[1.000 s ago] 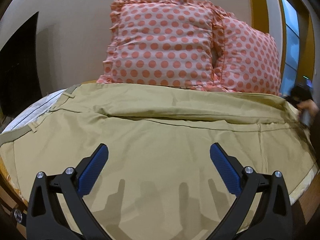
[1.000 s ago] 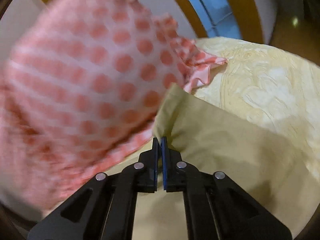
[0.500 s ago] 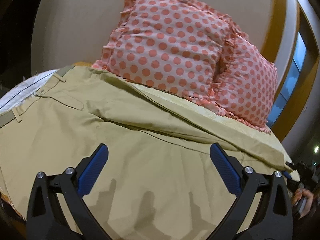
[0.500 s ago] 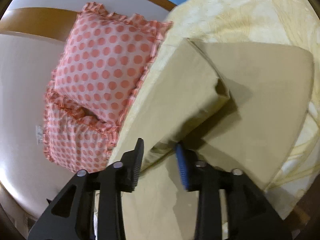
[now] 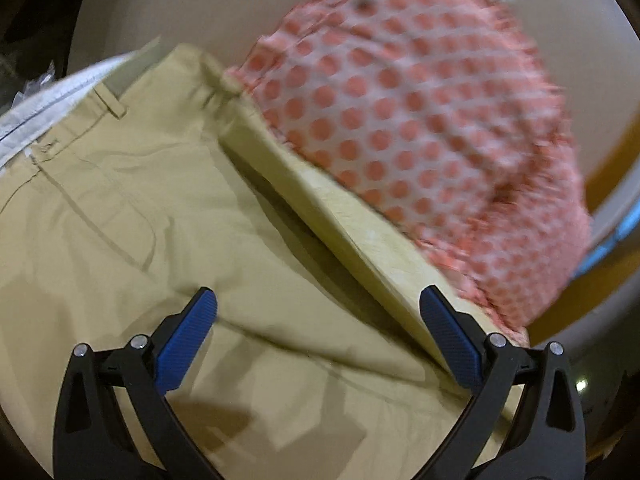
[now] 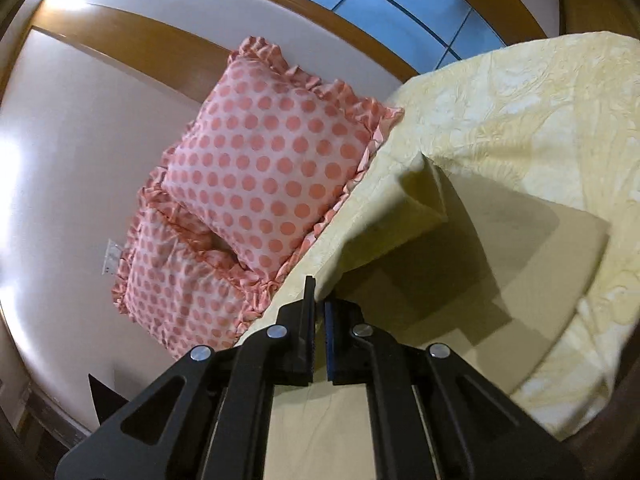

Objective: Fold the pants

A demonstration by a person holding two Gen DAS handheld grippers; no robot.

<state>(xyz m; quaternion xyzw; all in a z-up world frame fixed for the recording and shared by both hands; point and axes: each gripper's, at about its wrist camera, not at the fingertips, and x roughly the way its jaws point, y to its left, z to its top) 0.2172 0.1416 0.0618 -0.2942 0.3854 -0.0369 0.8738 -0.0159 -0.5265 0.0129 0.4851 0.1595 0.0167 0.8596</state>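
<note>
Your left claw [image 5: 318, 322] hangs with its blue pads wide apart, empty, just above the pants [image 5: 132, 216]. The pants lie spread flat on the bed beneath and ahead of it, waistband and belt loop up to its front left. A folded edge of the cloth runs diagonally ahead of the claw toward its right pad. Beyond that edge sits a dotted pillow [image 5: 404, 120] (blurred here). Your right claw [image 6: 318, 292] is pinched onto a raised edge of the pants [image 6: 424, 200], the cloth lifted ahead of it, with the yellow bedspread [image 6: 520, 112] to the front right. Two dotted pillows [image 6: 264, 168] lean on the wall to its left.
</note>
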